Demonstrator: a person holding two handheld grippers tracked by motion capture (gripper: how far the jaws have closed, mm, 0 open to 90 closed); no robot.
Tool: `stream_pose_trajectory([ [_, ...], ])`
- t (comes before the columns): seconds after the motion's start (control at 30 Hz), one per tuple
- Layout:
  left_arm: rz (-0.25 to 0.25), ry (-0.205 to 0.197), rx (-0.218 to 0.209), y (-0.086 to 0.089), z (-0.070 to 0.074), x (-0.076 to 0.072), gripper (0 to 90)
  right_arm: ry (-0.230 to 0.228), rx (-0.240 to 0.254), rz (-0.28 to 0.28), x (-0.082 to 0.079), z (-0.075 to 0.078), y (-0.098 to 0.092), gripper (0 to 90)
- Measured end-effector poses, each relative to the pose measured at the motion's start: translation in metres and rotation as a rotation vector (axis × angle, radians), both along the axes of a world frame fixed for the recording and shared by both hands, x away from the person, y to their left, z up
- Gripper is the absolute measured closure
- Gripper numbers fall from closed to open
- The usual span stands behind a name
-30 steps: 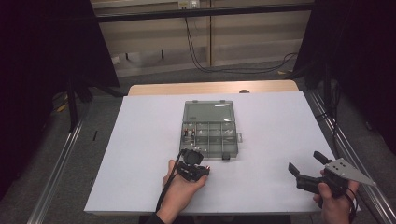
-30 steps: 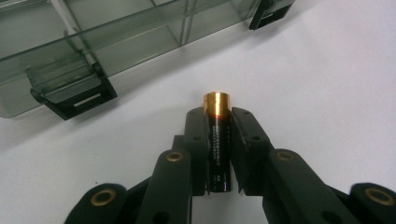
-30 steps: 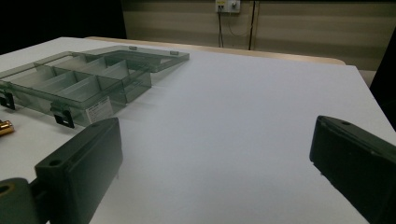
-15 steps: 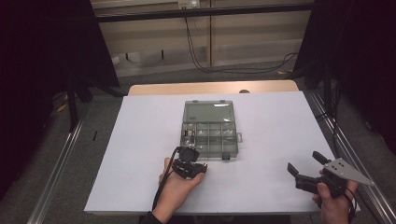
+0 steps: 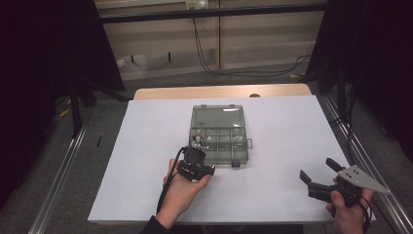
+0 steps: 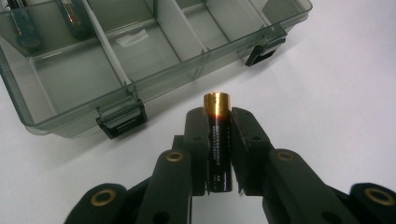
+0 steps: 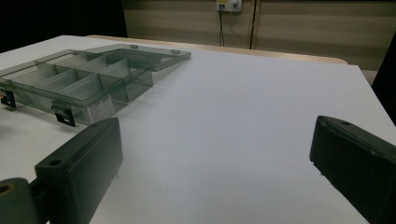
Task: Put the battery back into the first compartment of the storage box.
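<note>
left gripper [image 6: 218, 140] clamps a battery [image 6: 217, 140] lengthwise between its jaws, gold cap toward 12 o'clock, with the open box [image 6: 140, 93] just beyond at 11 o'clock; right gripper [image 5: 319, 174] idles well apart at 3 o'clock, jaws spread and empty.

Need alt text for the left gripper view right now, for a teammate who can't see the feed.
The left gripper clamps a black battery with a gold end between its two black jaws, gold end pointing away from the camera. Just beyond it on the white table sits an open smoky-clear compartment box, its two dark front latches facing the gripper; the nearest compartments look empty.
</note>
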State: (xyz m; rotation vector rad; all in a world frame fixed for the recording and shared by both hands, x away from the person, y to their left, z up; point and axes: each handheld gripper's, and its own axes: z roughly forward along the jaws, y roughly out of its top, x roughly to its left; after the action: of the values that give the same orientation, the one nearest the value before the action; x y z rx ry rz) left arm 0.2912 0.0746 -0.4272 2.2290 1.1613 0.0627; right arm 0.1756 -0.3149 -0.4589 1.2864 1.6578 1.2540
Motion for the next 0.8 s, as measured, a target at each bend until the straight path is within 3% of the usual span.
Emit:
stream_pose_trajectory([
  [0.8,0.008,0.005,-0.035,0.010,0.015,0.014,77.1,-0.002,0.000,0.002,0.000,0.000,0.000,2.2],
])
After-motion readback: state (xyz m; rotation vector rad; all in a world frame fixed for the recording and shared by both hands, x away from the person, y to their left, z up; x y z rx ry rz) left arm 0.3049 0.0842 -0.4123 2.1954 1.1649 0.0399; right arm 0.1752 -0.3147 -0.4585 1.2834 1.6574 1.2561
